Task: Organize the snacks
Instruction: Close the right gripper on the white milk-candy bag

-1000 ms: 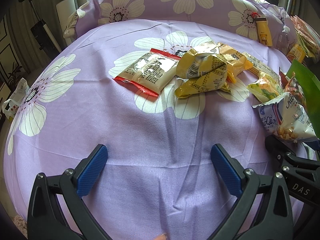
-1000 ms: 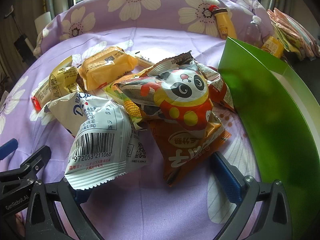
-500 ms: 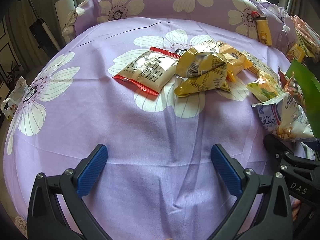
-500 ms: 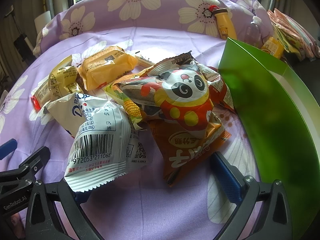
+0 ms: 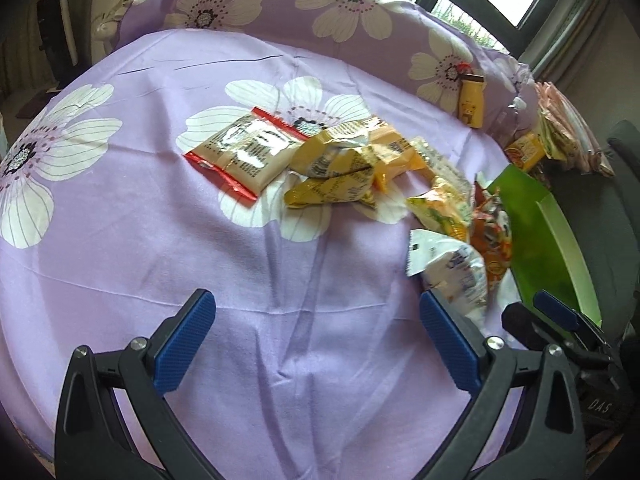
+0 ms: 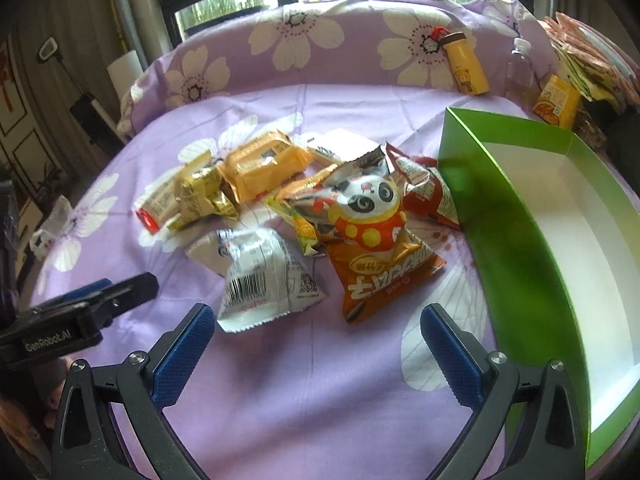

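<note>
A heap of snack packets lies on a purple flowered cloth (image 6: 304,392). In the right wrist view I see a white packet with a barcode (image 6: 260,276), an orange panda packet (image 6: 372,240), yellow packets (image 6: 208,192) and an orange-yellow packet (image 6: 260,164). An open green box (image 6: 516,236) with a white inside stands to their right, with nothing in it. My right gripper (image 6: 316,344) is open, just short of the white packet. My left gripper (image 5: 316,344) is open over bare cloth. A red-edged packet (image 5: 244,152) and yellow packets (image 5: 340,172) lie ahead of it.
A yellow bottle (image 6: 466,68), a clear bottle (image 6: 520,64) and an orange carton (image 6: 558,100) stand at the back by a flowered cushion (image 6: 320,36). A stack of pink and yellow packets (image 6: 592,60) sits at the far right. The left gripper's finger (image 6: 108,292) shows in the right wrist view.
Both grippers have pulled back and risen. The right wrist view now takes in the inside of the green box, and the packets look farther off. No packet has moved.
</note>
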Demonstrator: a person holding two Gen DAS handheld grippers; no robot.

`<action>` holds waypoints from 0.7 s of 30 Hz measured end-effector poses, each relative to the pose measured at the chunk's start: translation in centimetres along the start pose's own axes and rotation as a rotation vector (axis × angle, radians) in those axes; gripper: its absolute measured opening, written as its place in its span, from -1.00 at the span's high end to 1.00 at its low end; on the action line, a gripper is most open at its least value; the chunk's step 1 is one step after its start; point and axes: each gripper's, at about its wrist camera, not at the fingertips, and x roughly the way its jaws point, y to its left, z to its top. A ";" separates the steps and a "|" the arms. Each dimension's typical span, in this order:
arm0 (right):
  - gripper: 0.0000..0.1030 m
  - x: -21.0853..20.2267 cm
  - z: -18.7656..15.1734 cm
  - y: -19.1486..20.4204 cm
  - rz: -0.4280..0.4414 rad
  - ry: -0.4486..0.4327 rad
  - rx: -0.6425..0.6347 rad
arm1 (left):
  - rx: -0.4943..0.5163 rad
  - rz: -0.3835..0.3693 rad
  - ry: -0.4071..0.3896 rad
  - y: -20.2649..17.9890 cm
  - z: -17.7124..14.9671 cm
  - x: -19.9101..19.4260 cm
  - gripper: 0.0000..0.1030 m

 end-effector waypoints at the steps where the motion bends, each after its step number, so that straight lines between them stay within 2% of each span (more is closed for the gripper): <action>1: -0.99 -0.6 0.3 -0.3 0.026 -0.008 0.032 | 0.012 -0.017 -0.003 -0.6 0.0 -0.3 -0.97; 6: -0.99 -1.3 2.2 -1.5 0.176 0.024 0.191 | 0.041 -0.118 0.002 -2.6 -0.2 -0.9 -0.95; 8: -0.88 -0.8 2.9 -1.2 0.204 0.059 0.212 | 0.052 -0.145 0.012 -3.1 -0.2 -0.6 -0.91; 11: -0.69 0.3 4.3 0.3 0.242 0.092 0.173 | 0.051 -0.163 0.046 -3.6 -0.3 0.1 -0.76; 14: -0.38 2.0 5.3 1.7 0.285 0.136 0.134 | 0.041 -0.147 0.047 -3.9 -0.4 0.5 -0.48; 16: -0.29 3.2 5.1 2.2 0.295 0.157 0.115 | 0.046 -0.131 0.033 -4.0 -0.5 0.7 -0.27; 19: 0.01 4.7 4.7 1.5 0.339 0.186 0.139 | 0.024 -0.186 0.071 -3.9 -0.3 1.5 -0.11; 21: 0.03 5.3 4.7 0.9 0.366 0.200 0.161 | 0.006 -0.213 0.090 -4.0 -0.3 1.9 -0.08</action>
